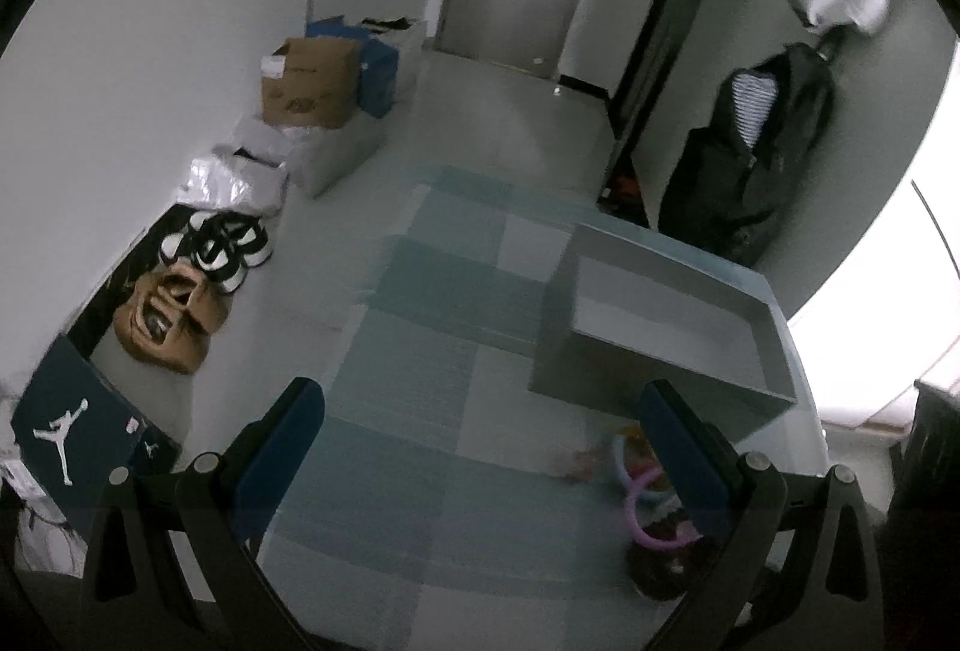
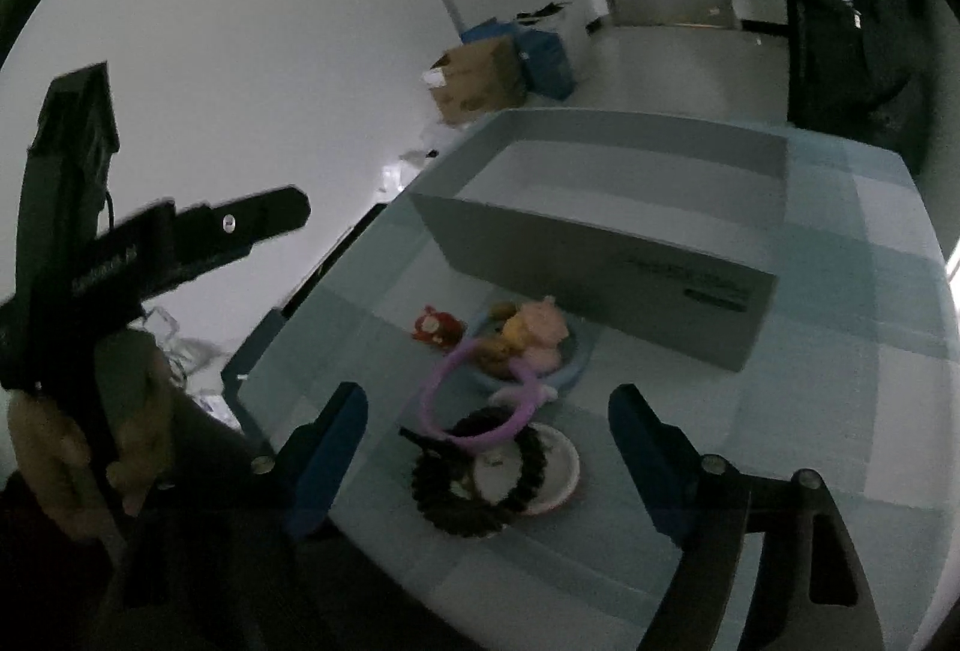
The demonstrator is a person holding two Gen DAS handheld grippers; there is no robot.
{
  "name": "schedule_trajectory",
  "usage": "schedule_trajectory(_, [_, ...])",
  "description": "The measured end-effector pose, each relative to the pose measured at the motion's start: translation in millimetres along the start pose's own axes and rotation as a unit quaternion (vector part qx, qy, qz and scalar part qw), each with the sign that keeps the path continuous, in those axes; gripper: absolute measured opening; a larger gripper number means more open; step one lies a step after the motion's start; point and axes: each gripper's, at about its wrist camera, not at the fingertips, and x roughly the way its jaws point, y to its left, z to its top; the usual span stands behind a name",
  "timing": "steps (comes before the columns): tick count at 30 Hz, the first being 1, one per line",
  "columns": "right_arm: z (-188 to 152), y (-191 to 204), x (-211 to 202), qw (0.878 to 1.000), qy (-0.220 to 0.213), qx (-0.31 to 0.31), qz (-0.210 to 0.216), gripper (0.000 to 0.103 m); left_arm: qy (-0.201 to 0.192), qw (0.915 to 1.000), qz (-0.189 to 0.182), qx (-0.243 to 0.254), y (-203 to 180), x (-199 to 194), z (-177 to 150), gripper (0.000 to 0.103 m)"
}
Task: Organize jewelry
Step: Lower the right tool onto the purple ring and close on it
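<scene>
Nearest the right wrist camera, the right gripper (image 2: pixel 487 426) stands spread, its blue pads on either side of the jewelry pile but pressing on nothing. Between them, low on the table (image 2: pixel 780 411), lies a dark braided ring (image 2: pixel 474 477) resting partly on a small white dish (image 2: pixel 552 465). A purple ring (image 2: pixel 474 399) overlaps the dark one and reaches back toward a blue ring (image 2: pixel 570 369). On that blue ring sit a couple of small soft charms (image 2: pixel 534 333) in yellow and pink; the picture is dim and blurred, so what exactly they are I cannot say. A little red charm (image 2: pixel 435 325) lies just beside them, on the left.

The left gripper (image 1: pixel 480 429) is spread wide too and pinches nothing. In its view the same pile shows partly behind its right-hand finger, and a hand (image 2: pixel 78 441) grips its handle at the left of the right wrist view.

Just behind the pile stands a grey open box (image 2: pixel 600 255), and as far as its inside shows, it holds nothing. Farther off, cardboard boxes (image 1: pixel 309 84) and shoes (image 1: pixel 225 243) line the wall.

The sorting looks barely begun: every piece seems to sit on the table, none in the box. All pieces are left to be lifted over the near wall, and the dark ring looks like the first.
</scene>
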Motion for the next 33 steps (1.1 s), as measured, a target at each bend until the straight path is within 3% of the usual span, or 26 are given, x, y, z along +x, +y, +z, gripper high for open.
schedule_trajectory(5, [4,7,16,1.0,0.021,-0.012,-0.003,0.076,0.014,0.9997,-0.005,-0.017,6,4,2,0.102])
schedule_trajectory(8, [6,20,19,0.998,0.024,-0.047,-0.039,0.076,0.016,0.9997,-0.006,-0.017,7,5,3,0.102])
schedule_trajectory(14, [4,39,42,0.989,0.053,-0.096,-0.102,0.052,0.02,0.9995,-0.008,-0.024,10,6,3,0.102])
schedule_trajectory(20, [6,38,35,0.992,0.039,-0.076,-0.087,0.051,0.03,0.9988,-0.014,-0.037,18,9,4,0.102])
schedule_trajectory(27, [13,21,9,0.998,0.013,-0.017,-0.059,0.051,0.06,0.9979,-0.016,-0.018,12,19,0,0.102])
schedule_trajectory(33, [20,9,-18,0.998,-0.025,0.017,-0.056,0.051,0.086,0.9946,0.009,0.057,-12,29,-11,0.102])
